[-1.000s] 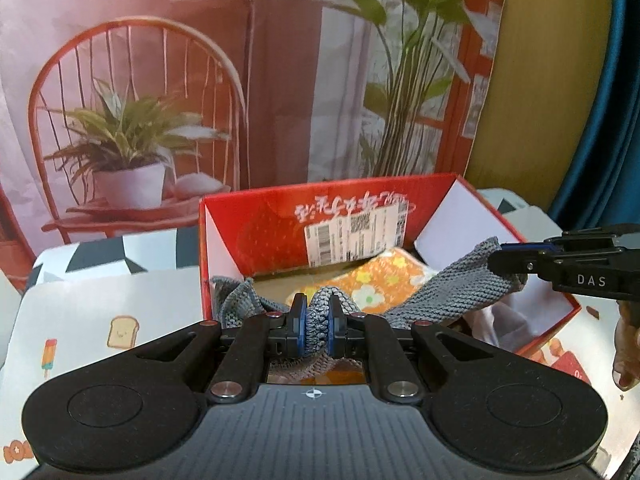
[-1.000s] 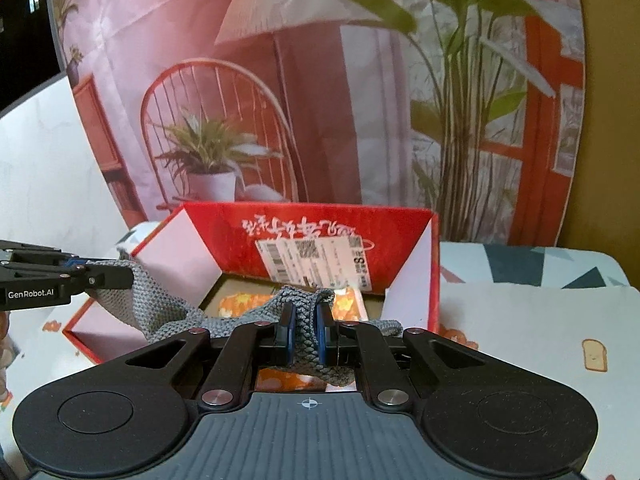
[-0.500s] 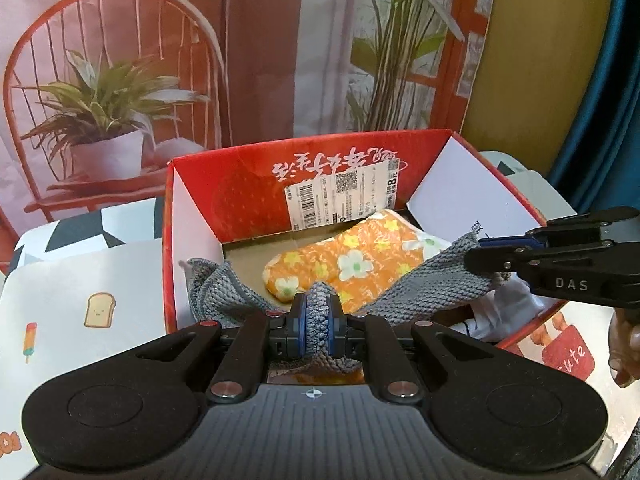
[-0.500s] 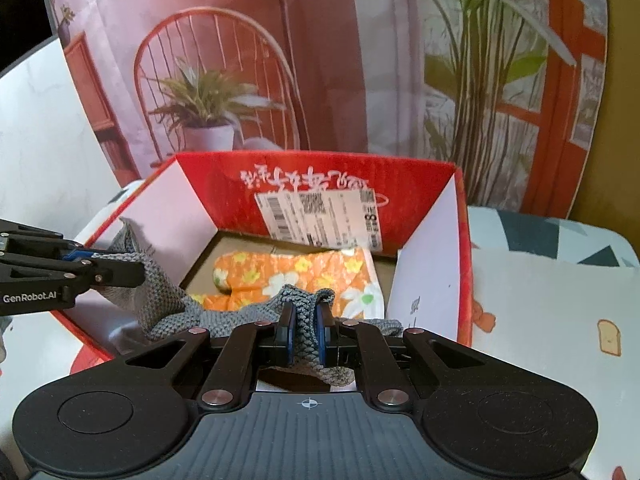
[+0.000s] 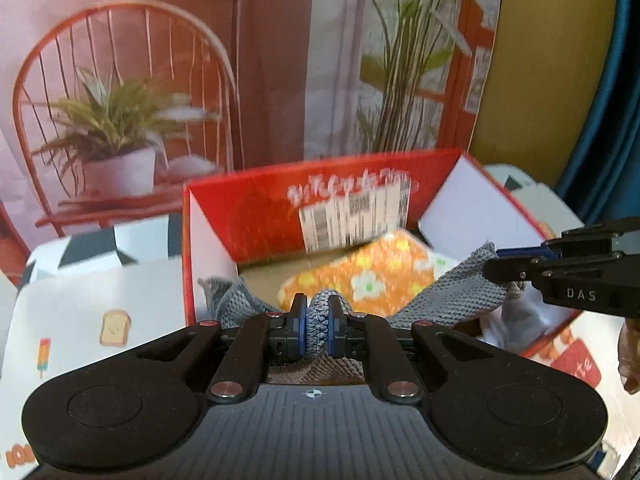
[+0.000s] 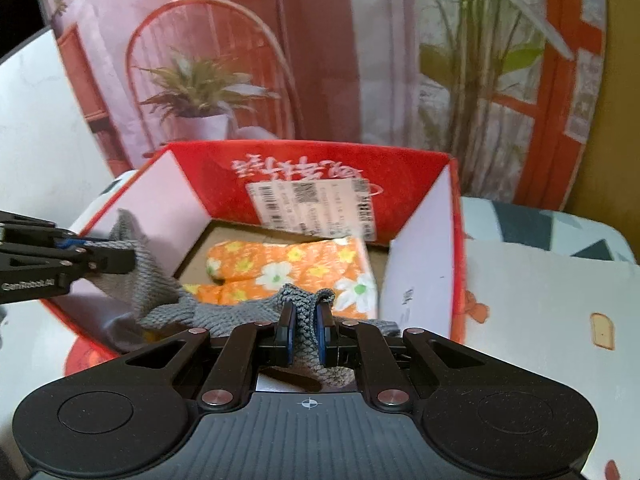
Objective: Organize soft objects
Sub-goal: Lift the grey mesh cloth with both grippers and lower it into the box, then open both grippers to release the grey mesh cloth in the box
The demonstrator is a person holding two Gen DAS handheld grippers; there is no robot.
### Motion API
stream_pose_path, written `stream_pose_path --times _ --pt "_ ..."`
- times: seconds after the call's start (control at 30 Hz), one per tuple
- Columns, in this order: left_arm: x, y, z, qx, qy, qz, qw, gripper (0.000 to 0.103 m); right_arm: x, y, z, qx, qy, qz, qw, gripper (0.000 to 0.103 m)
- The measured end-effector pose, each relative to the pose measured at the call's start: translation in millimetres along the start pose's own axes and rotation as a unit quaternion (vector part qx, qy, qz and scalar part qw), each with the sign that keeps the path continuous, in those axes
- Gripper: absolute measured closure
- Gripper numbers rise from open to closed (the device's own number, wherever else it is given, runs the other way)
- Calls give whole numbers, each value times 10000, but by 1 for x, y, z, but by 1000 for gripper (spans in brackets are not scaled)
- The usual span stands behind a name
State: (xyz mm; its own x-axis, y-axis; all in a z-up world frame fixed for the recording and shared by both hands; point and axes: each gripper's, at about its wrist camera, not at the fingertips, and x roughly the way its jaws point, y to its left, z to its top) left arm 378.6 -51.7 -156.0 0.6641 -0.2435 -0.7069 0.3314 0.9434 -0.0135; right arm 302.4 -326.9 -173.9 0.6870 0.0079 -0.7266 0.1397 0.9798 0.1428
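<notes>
Left gripper [image 5: 318, 330] with jaws clenched on a bunched fold of grey knitted cloth [image 5: 452, 292]; right gripper [image 6: 306, 334] likewise clenched on another fold of the same cloth [image 6: 160, 296]. Cloth stretched between the two grippers, slung over the near edge of an open red cardboard box [image 5: 248, 216] and sagging into it. Right gripper [image 5: 560, 272] seen from the left wrist at the box's right rim, pinching the cloth's corner; left gripper [image 6: 60, 260] seen from the right wrist at the box's left rim, gripping the opposite corner. Inside the box, on its brown floor, a folded orange cloth with white and yellow flowers [image 6: 288, 268], lying flat beneath and beyond the grey cloth. White shipping label [image 6: 312, 208] stuck on the box's far inner wall. Box resting on a counter [image 6: 540, 300] covered with a white cartoon-print sheet. Printed backdrop of chair and potted plants [image 5: 120, 120] behind. Both views slightly blurred.
</notes>
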Motion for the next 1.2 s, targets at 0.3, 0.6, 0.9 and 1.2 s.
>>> stream_pose_path --times 0.3,0.6,0.9,1.2 --pt "9 -1 1 70 85 82 9999 90 -5 -7 8 -33 -164 -192 9997 93" --pt "-9 5 -1 109 -253 28 9996 32 -11 1 -1 -148 -279 -336 9989 79" --pt "-44 -1 -9 205 -569 271 9978 1 -41 8 -7 -152 -629 -370 9972 33" --pt "-78 2 -27 4 -795 302 9964 0 -70 18 -23 -37 -995 -376 9943 1"
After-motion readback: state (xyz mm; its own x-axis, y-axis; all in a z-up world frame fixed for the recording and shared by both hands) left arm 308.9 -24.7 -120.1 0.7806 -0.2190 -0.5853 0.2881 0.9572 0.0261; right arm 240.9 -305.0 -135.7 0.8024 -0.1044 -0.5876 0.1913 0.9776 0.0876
